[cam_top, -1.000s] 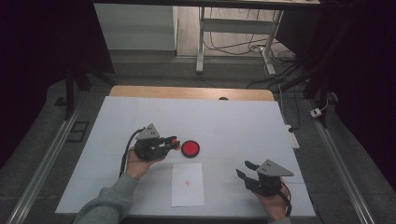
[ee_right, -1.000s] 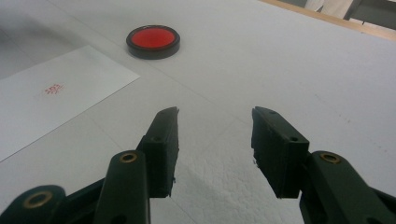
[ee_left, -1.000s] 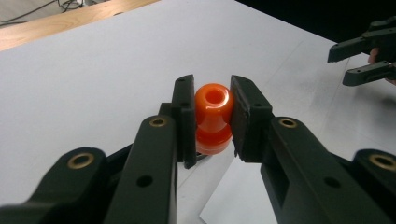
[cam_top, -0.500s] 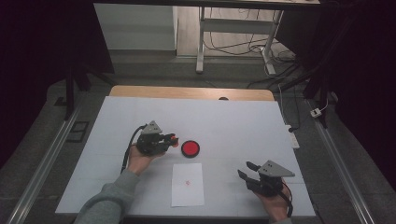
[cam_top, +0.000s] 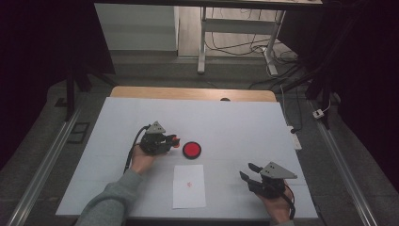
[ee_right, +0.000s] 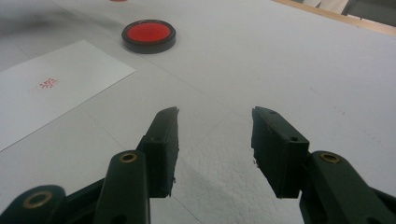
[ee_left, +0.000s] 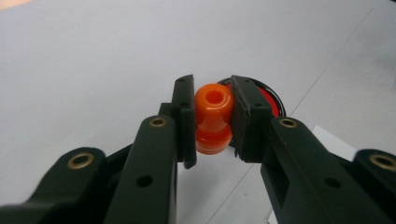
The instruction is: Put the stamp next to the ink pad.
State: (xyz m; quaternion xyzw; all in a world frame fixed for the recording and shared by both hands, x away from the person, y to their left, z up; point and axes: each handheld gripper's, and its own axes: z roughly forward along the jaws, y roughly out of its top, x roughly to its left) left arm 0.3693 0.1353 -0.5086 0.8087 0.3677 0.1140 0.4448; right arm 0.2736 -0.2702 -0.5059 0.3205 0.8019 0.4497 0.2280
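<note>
An orange stamp (ee_left: 213,116) with a rounded knob sits pinched between the jaws of my left gripper (ee_left: 213,119), which is shut on it. From above, that left gripper (cam_top: 170,140) is just left of a round red ink pad (cam_top: 191,149) in a black case; the orange stamp (cam_top: 175,141) peeks out at its tip. A white sheet (cam_top: 189,185) with a small red mark lies below the pad. My right gripper (cam_top: 250,171) rests at the front right, open with nothing between its jaws. Its own view, the right gripper (ee_right: 215,140), looks toward the ink pad (ee_right: 148,34) and the sheet (ee_right: 51,88).
The white table top (cam_top: 235,122) has a wooden strip along its far edge. Metal rails run down both sides of the table. A desk frame and cables stand on the floor beyond.
My left gripper has shifted with the stamp toward the ink pad and sunk a little. The right gripper has stayed put.
</note>
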